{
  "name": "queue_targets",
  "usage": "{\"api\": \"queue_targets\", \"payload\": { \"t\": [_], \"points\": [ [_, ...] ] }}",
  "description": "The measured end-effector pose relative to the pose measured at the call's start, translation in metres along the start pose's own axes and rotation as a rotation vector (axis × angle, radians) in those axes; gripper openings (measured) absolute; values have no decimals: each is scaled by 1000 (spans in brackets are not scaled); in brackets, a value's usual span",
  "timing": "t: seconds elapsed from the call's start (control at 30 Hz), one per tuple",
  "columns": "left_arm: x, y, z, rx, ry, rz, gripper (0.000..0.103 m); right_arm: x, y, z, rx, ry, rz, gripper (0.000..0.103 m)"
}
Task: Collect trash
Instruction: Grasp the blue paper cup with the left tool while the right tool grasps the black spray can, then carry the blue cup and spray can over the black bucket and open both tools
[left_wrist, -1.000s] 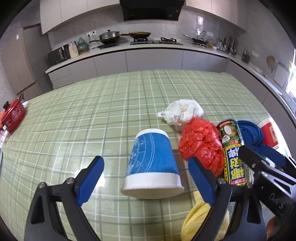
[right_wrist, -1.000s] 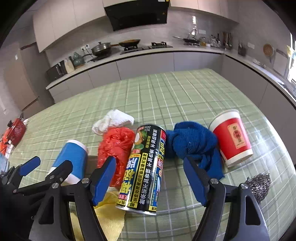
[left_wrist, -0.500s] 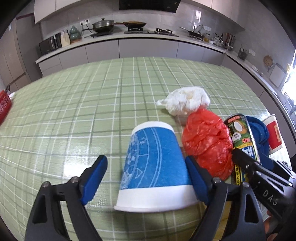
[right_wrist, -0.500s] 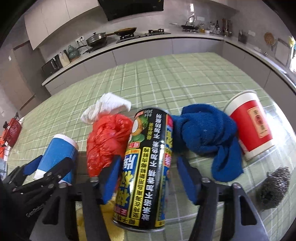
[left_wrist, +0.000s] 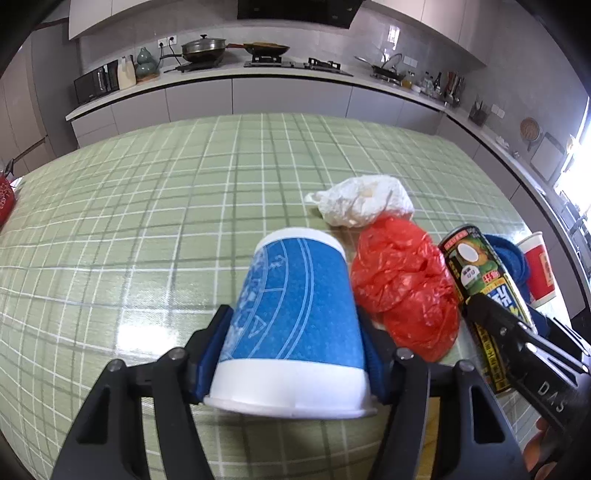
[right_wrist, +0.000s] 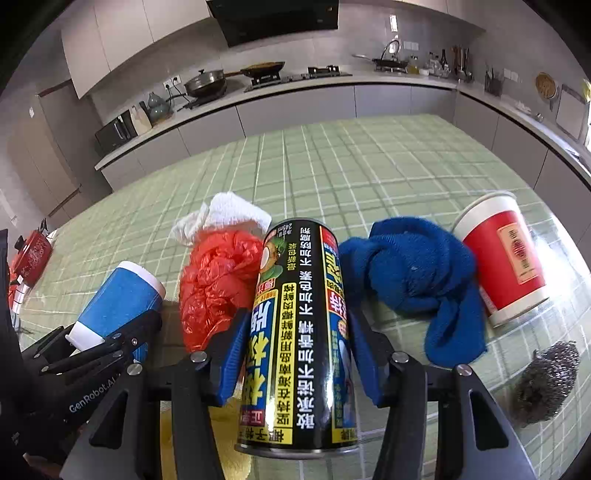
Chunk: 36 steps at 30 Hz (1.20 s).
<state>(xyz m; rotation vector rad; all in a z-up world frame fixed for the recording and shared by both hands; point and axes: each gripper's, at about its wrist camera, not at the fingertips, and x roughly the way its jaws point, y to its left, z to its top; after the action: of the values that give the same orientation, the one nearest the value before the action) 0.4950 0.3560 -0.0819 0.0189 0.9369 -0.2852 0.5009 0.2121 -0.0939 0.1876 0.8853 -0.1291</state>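
My left gripper (left_wrist: 293, 326) has a blue paper cup (left_wrist: 295, 288) between its blue pads, wide white rim toward the camera. The jaws are closing and both pads press on the cup's sides. My right gripper (right_wrist: 298, 325) is closing on a black and yellow printed can (right_wrist: 299, 295), with a pad against each side. A crumpled red plastic bag (left_wrist: 402, 291) lies between cup and can, and a white crumpled wad (left_wrist: 362, 203) sits just beyond it. In the right wrist view the left gripper (right_wrist: 110, 339) holds the cup (right_wrist: 118, 295) at lower left.
Right of the can lie a blue cloth (right_wrist: 410, 273), a red paper cup (right_wrist: 506, 258) and a steel scourer (right_wrist: 546, 380). A yellow cloth (right_wrist: 229, 417) lies under the right gripper. The green checked table (left_wrist: 184, 206) reaches back to a kitchen counter (left_wrist: 229, 88). A red pot (right_wrist: 33, 251) stands far left.
Both grippers' jaws have drawn in from wide apart: the left pads now touch the blue cup, the right pads the can. Each gripper has also come closer to its object.
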Motion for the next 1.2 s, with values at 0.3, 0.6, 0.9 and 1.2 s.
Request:
{"api": "queue_targets", "payload": {
  "t": [0.3,0.6,0.9,1.2],
  "points": [
    [2,-3,-4,8,18,8,65,1,-14,-7,42,53,20,56],
    [4,-4,-4,2,2,9,60,8,-8,-7,3,67,18,55],
    [-19,-1,1,-29,-63,-2,59,-21,-11,-4,15,-14,42,55],
    [-33,-12,1,-18,-93,-22,59,-46,-14,-6,25,-37,57,55]
  ]
}}
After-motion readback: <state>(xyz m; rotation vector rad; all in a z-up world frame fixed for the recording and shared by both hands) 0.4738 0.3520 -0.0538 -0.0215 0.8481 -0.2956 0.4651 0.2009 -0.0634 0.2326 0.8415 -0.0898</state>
